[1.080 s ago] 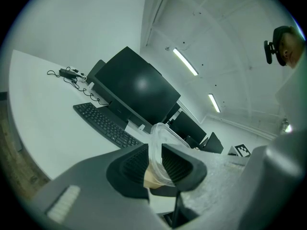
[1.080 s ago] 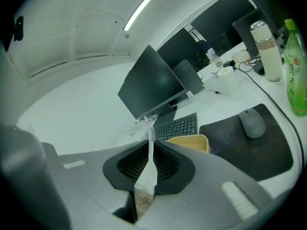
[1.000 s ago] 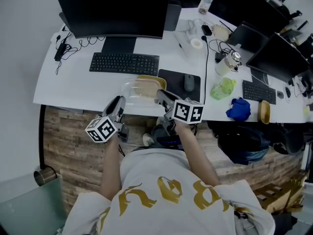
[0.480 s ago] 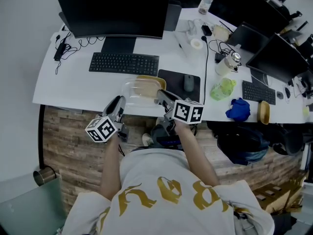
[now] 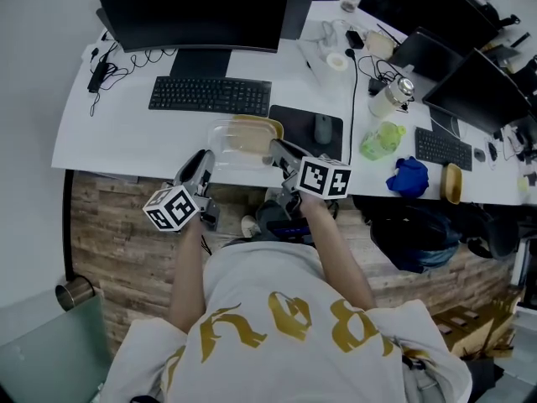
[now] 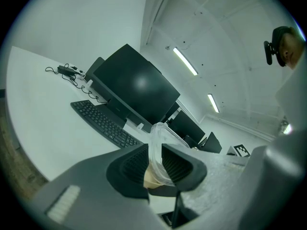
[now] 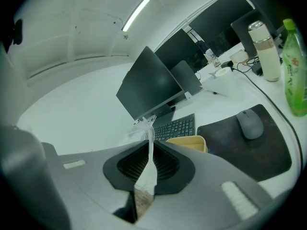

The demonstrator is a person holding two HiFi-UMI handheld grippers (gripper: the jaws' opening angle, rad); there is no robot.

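Left tongs (image 6: 154, 163): I've got them clamped on the left edge of the clear bag (image 5: 228, 145).
Right tongs (image 7: 149, 163): pinching the bag's right edge.
Bag: spread between both, at the table's (image 5: 109, 145) front edge, near the keyboard (image 5: 210, 96).

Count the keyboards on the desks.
2. One keyboard lies before the big monitor; the second keyboard lies at far right, beside the blue cloth. Others may be hidden.
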